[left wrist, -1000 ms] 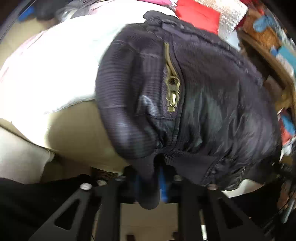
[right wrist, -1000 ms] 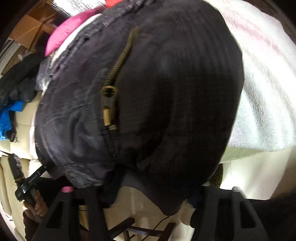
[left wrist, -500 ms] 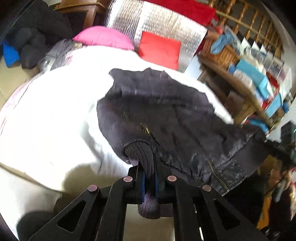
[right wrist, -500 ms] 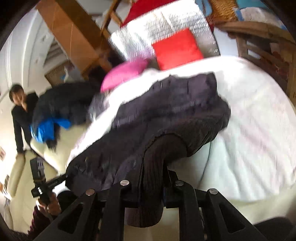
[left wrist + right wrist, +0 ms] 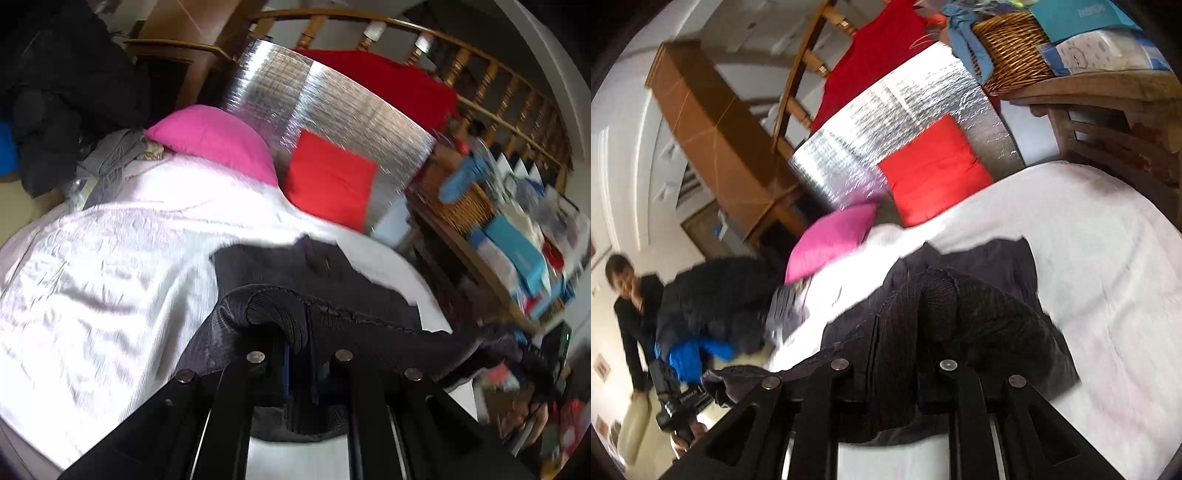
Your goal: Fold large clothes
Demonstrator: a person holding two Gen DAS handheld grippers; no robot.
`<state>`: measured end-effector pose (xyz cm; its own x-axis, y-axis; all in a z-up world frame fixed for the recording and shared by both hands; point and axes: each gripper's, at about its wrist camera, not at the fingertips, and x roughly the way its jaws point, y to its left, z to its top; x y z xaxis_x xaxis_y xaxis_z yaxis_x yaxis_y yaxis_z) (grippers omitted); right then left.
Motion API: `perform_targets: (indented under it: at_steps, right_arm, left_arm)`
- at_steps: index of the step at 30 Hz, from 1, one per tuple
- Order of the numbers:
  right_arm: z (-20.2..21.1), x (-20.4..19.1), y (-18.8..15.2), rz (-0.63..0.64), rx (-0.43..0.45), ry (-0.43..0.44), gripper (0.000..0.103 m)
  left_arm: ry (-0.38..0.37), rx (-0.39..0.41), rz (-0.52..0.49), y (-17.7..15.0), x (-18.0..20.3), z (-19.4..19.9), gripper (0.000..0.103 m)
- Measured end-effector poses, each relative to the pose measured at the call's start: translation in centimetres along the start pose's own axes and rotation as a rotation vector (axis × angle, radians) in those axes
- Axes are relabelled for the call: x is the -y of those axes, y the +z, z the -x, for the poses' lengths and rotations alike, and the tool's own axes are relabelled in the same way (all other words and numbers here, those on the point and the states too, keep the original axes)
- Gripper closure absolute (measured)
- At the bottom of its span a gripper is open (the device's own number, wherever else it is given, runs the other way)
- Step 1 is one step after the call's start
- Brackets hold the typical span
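dark jacket (image 5: pixel 317 295) lies partly on the white bedspread (image 5: pixel 110 277), its near hem end raised off the bed and stretched between the two tools. left gripper (image 5: pixel 299 373) is pressed together, pinching the ribbed knit hem band (image 5: pixel 273 310) at one corner; the band curls over the top of the fingers. right gripper (image 5: pixel 897 384) is also clamped tight on the ribbed band (image 5: pixel 938 306) at the other corner, knit bunched up above the jaws. far part of the jacket rests on the spread, short of the pink pillow (image 5: pixel 218 140) and red cushion (image 5: pixel 328 181).

handling, as a judgement: soft and floppy, no stiffness, sags between the two holds. shell looks shiny and likely slippery, probably some padding so moderately heavy for cloth and it drags on the bedspread. the ribbed knit is the good place to hold: thick, grippy, won't slide out like the shell would. zipper (image 5: pixel 875 332) runs near the right hold, better to stay off it. risk: bunched knit could creep out of a shut jaw if pulled hard, and uneven tension would skew the fold.
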<state>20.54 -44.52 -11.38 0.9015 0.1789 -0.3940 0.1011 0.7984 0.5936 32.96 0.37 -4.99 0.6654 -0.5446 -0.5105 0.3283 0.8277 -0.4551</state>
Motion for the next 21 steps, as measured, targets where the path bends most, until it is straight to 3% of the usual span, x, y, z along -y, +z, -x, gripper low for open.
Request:
perform_targets:
  at_steps: [7,15,21]
  right_arm:
    - [-8.7,2.9,4.4,-0.061,0.044,-0.044,0.086]
    - [-19.9,7.5,9.0,-0.079,-0.003,-0.108,0.086]
    - [-26.8,10.3,11.4,-0.122,0.032,-0.196,0.086]
  left_arm:
    - [0.068,0.008,-0.001,5.3,-0.8,-9.2,0.095]
    - [0.107,-0.105,0.015,10.0,-3.3,-21.2,0.095]
    - [0.163,-0.187,0.028,10.4,-5.9,-28.3,0.094]
